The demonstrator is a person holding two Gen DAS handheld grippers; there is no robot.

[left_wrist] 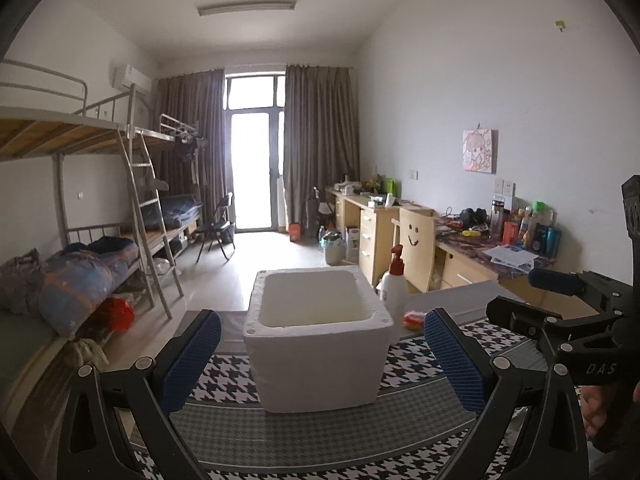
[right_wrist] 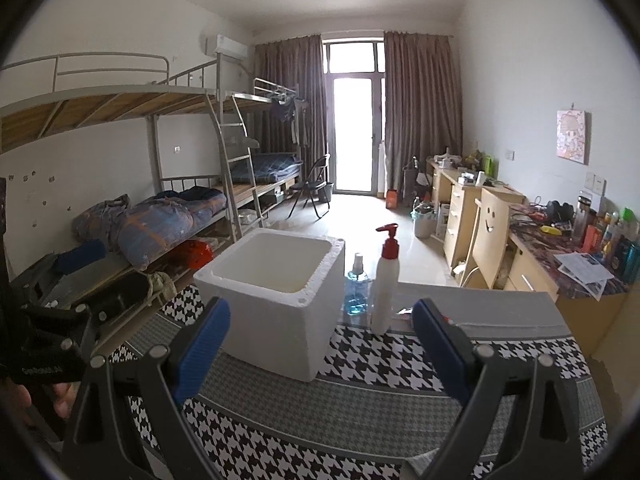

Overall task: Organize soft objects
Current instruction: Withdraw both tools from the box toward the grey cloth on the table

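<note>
Where houndstooth cloth (left_wrist: 320, 432) covers the table, bunk beds (right_wrist: 120, 128) line the wall

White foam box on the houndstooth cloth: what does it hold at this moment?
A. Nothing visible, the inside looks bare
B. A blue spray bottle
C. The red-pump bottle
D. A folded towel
A. In both wrist views the white foam box shows only bare white inner walls; the red-pump bottle and the blue spray bottle stand outside, beside it.
</note>
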